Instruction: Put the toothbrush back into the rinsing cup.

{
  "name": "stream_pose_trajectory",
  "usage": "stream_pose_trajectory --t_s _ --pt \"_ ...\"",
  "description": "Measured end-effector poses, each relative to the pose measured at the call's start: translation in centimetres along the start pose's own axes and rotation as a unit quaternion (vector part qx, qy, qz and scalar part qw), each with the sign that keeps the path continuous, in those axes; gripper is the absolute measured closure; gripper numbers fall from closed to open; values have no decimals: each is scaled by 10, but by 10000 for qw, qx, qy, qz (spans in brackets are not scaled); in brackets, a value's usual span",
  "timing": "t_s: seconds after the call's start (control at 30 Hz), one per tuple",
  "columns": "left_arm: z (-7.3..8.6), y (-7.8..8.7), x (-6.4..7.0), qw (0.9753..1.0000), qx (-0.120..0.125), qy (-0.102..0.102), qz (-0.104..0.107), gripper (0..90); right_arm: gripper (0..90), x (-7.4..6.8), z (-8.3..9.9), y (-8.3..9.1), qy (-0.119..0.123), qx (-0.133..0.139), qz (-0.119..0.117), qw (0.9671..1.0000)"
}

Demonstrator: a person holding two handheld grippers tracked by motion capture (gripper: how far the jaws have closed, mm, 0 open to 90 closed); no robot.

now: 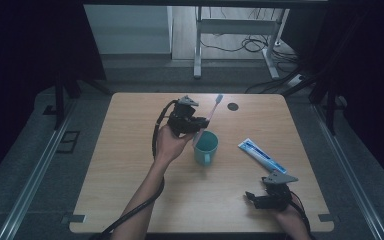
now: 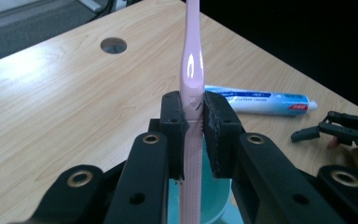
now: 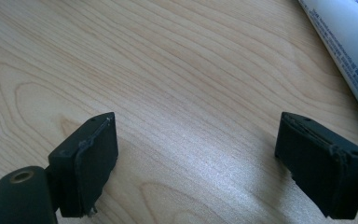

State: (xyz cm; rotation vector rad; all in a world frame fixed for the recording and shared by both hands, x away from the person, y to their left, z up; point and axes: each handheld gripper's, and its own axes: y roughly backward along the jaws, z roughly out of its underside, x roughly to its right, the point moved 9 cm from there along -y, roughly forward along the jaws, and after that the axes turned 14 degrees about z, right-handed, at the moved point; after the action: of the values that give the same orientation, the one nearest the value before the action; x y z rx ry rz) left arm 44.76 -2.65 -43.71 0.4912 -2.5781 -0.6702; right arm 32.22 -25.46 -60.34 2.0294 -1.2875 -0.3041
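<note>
care is needed as the slim pink plastic toothbrush point(image 2: 191, 70), clamped in the left gripper point(image 2: 193, 122), is lowered upright into the teal plastic cup point(image 1: 206, 147), while the right gripper point(image 3: 196, 154) rests spread apart.

A pale wood-grain surface point(image 1: 130, 170) with a round cable hole point(image 1: 233, 106) stands on grey floor point(image 1: 40, 165). Beyond it rise the white legs of a desk frame point(image 1: 198, 50), with black cables point(image 1: 245, 46) trailing on the floor behind. Dark curtains point(image 1: 25, 45) close both sides; the light is dim.
</note>
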Motion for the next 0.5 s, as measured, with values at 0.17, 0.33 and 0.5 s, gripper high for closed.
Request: stream_pose_trajectory --t_s 0.17,0.33,0.5 --pt "0 -7 -2 9999 149 -25 -12 789 129 0 0 0 1 0 -2 10000" --pt "0 -14 -3 9997 248 -62 -33 789 129 0 0 0 -1 0 -1 10000" --pt "4 -21 -4 9995 262 -140 -76 789 129 0 0 0 -2 5 -6 10000"
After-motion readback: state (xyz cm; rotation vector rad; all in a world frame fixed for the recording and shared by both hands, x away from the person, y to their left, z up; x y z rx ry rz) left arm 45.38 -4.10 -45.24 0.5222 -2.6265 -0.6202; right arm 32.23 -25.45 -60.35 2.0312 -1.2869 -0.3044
